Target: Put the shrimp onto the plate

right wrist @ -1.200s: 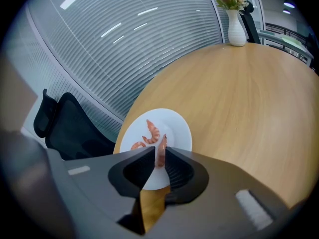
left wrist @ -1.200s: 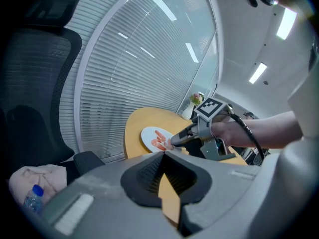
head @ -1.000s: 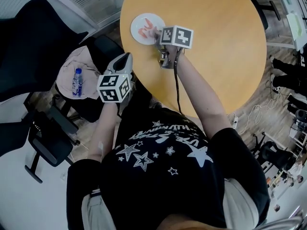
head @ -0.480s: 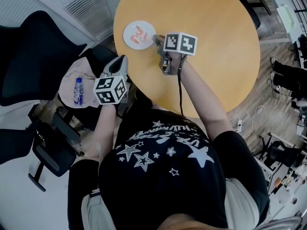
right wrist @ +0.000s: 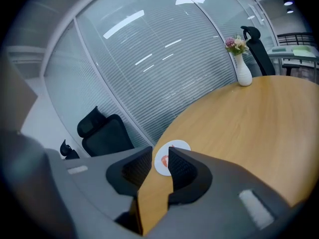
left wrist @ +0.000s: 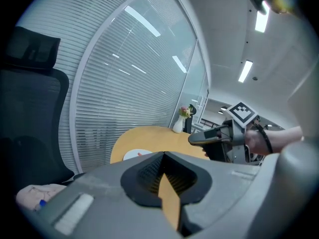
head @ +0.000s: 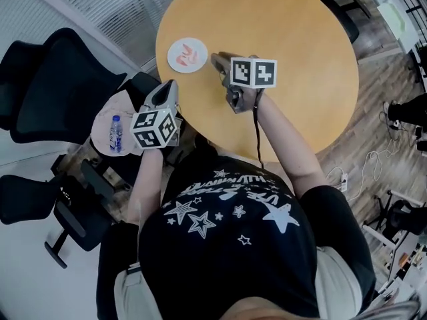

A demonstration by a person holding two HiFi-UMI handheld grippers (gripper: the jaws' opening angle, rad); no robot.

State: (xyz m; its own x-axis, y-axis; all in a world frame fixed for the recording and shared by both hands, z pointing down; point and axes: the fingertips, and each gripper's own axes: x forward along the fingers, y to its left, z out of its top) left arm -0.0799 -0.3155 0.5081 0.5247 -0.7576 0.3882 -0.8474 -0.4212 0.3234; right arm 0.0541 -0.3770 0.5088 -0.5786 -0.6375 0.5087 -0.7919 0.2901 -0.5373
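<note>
A small white plate (head: pixel 177 61) lies near the left edge of the round wooden table (head: pixel 300 59), with the orange shrimp (head: pixel 190 52) on it. My right gripper (head: pixel 215 59) hovers just right of the plate and clear of it. Its jaws have just been opening and stand open with nothing between them. In the right gripper view, the plate (right wrist: pixel 180 145) and shrimp (right wrist: pixel 165 159) show past the right gripper (right wrist: pixel 160 156). My left gripper (head: pixel 170 85) hangs off the table's left edge, shut and empty. Beyond the left gripper (left wrist: pixel 163 156) I see the plate (left wrist: pixel 130 155) and the right gripper (left wrist: pixel 197 138).
A white vase (right wrist: pixel 243 68) with flowers stands at the table's far edge. Black office chairs (head: pixel 60 92) crowd the left side. Beside the left gripper, a seat holds a beige cloth and a water bottle (head: pixel 115 133). A blind-covered glass wall runs behind.
The right gripper has lifted and drawn back from over the plate, leaving plate and shrimp fully uncovered. The left gripper has risen slightly beside the table edge.
</note>
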